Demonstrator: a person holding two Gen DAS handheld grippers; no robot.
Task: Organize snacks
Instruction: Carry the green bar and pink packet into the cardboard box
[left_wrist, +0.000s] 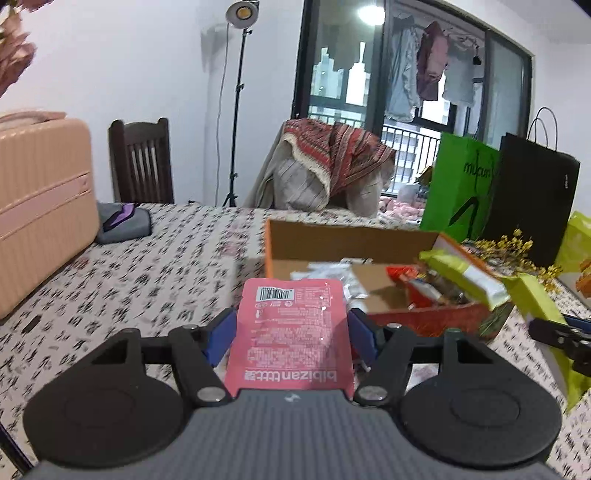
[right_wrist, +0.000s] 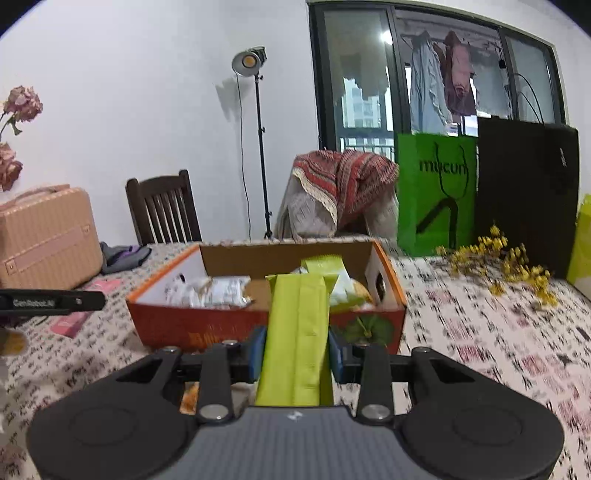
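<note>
My left gripper (left_wrist: 290, 338) is shut on a pink snack pouch (left_wrist: 291, 332) with a barcode, held above the table in front of an orange cardboard box (left_wrist: 280, 240). The box holds white, red and green packets. My right gripper (right_wrist: 297, 352) is shut on a lime-green snack packet (right_wrist: 297, 332), held just before the same box (right_wrist: 203, 325), which shows white packets (right_wrist: 207, 291) and another green packet (right_wrist: 323, 266) inside. In the left wrist view the right gripper (left_wrist: 557, 336) and its green packet (left_wrist: 535, 299) appear at the right edge. The left gripper's black side (right_wrist: 51, 301) shows at the left of the right wrist view.
A patterned tablecloth (left_wrist: 147, 280) covers the table. A pink suitcase (left_wrist: 40, 206) stands at the left, a grey pouch (left_wrist: 123, 221) beside it. Green (right_wrist: 436, 192) and black (right_wrist: 528, 195) paper bags and yellow flowers (right_wrist: 509, 266) sit at the back right. Pink packets (right_wrist: 70, 323) lie left of the box.
</note>
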